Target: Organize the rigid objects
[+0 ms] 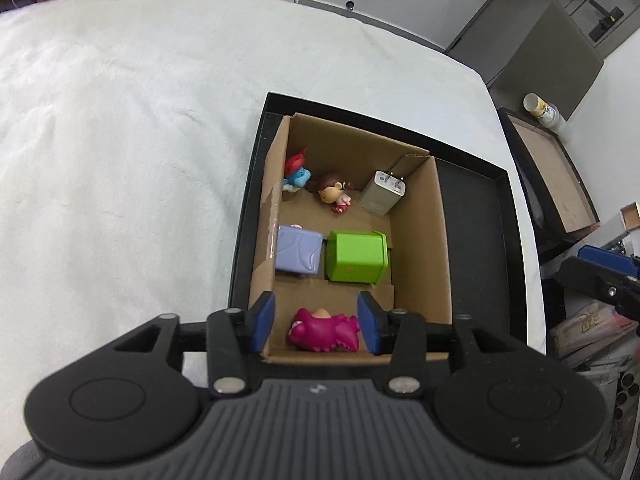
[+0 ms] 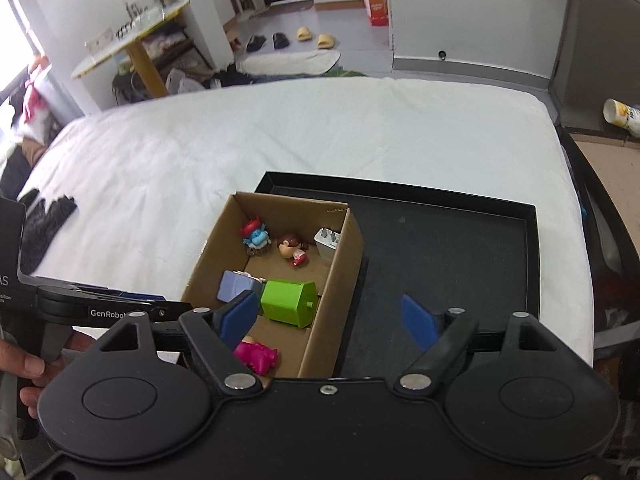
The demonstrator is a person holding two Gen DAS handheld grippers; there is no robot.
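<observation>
**Toys Gathered in Carton as Both Grippers Stand Clear**

White bedding (image 1: pixel 120 120) fills the background, and on it a black tray (image 1: pixel 480 240) is seen holding a cardboard box (image 1: pixel 420 220) pushed to one side of it. Six objects are laid in the box: a blue figure (image 1: pixel 295 176), a brown-haired doll (image 1: pixel 334 194), a charger (image 1: pixel 383 193), a lilac block (image 1: pixel 298 250), a green toy bin (image 1: pixel 358 256) and a magenta figure (image 1: pixel 322 330).

The left gripper (image 1: pixel 316 322) is shown with its blue pads apart and nothing pressed between them; the magenta figure lies below and between the fingertips, untouched, with the lilac block and green bin just beyond them. The right gripper (image 2: pixel 332 320) is spread wide and empty, one pad above the box's near corner, the other over bare tray floor.

The release step appears finished. A clean withdrawal would best be made straight upward, jaws kept spread, so that neither the carton walls nor the magenta figure are snagged or dragged.
</observation>
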